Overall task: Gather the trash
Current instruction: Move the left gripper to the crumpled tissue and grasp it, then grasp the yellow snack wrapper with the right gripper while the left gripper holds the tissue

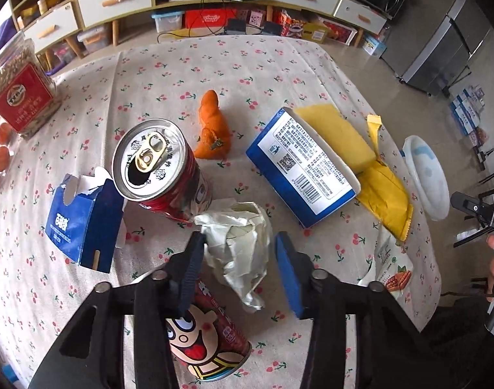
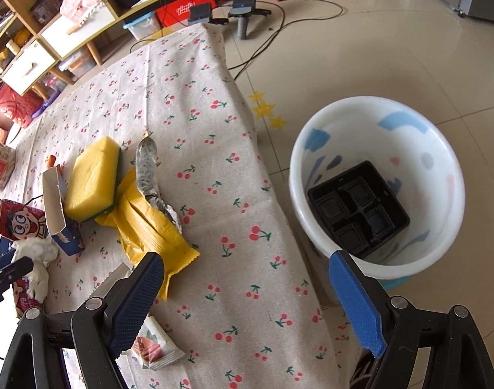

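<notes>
Tissue is our target now: the crumpled white tissue wad (image 1: 239,246) lies on the bench (image 1: 169,64) between the spread fingers of our left claw (image 1: 239,256), which hold nothing as yet; the left pad looks to be touching the paper or just beside it, the right pad stands apart. To do this well, we judge we should lower a little and centre on the bulk of the wad, not its trailing tail, then close gently; soft paper will compress, so a full squeeze is wanted before lifting.

Cans crowd us; an opened red drink can (image 1: 162,168) stands just behind the wad, seemingly touching it, and a second cartoon-printed can (image 1: 208,340) lies on its side under the left finger; a careless closing could nudge either. A torn blue carton (image 1: 85,223) sits to the left, a larger blue box (image 1: 303,165) to the right, with orange peel (image 1: 213,129) beyond.

Our right claw (image 2: 247,298) hangs wide open and empty at the bench edge, near a small snack packet (image 2: 153,350) and a yellow wrapper (image 2: 149,227); a yellow sponge (image 2: 93,178) rests against the wrapper. The white bin (image 2: 376,181) stands on the floor beside the bench, a black plastic tray (image 2: 358,209) already inside; the wad must cross the boxes and wrapper to reach it.
</notes>
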The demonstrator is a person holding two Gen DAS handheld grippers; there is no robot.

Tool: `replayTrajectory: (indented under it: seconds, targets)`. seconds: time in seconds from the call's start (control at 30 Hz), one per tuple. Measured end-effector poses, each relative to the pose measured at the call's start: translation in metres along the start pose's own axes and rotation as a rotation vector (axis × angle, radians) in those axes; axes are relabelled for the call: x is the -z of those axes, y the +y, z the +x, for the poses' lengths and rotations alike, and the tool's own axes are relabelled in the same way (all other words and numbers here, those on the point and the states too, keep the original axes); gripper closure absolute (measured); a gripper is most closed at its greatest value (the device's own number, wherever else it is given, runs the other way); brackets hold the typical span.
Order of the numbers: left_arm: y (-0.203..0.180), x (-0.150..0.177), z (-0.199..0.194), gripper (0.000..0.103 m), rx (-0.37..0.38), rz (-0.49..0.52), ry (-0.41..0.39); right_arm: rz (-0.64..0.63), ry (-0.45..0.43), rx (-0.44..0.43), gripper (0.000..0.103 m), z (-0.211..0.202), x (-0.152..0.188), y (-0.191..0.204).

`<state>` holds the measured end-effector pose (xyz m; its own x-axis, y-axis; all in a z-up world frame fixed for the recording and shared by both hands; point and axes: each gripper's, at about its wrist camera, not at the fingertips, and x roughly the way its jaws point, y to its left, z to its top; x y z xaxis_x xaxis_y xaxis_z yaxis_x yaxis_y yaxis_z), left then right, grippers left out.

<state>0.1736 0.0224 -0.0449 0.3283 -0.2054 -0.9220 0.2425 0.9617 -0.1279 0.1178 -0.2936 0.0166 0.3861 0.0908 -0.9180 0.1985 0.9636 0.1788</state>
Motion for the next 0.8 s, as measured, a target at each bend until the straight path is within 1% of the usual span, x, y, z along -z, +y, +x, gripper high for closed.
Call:
replayTrajectory:
  seconds: [0.1, 0.17, 0.43, 0.63, 0.8]
  targets:
    - [0.003, 0.0, -0.009, 0.068, 0.021, -0.012, -0.024, -0.026, 0.016, -0.003, 0.016, 0.007, -0.003, 0.013]
    - [0.003, 0.001, -0.016, 0.068, 0.044, -0.018, -0.039, -0.05, 0.027, -0.002, 0.016, 0.013, -0.005, 0.022]
    - [0.007, 0.011, -0.042, 0.068, 0.09, -0.048, -0.096, -0.15, 0.074, 0.007, 0.016, 0.042, -0.01, 0.063]
    - [0.012, 0.017, -0.055, 0.068, 0.101, -0.063, -0.125, -0.232, 0.126, 0.017, 0.016, 0.07, -0.01, 0.091]
    - [0.021, 0.02, -0.056, 0.068, 0.103, -0.085, -0.127, -0.285, 0.166, 0.034, 0.016, 0.091, -0.007, 0.106]
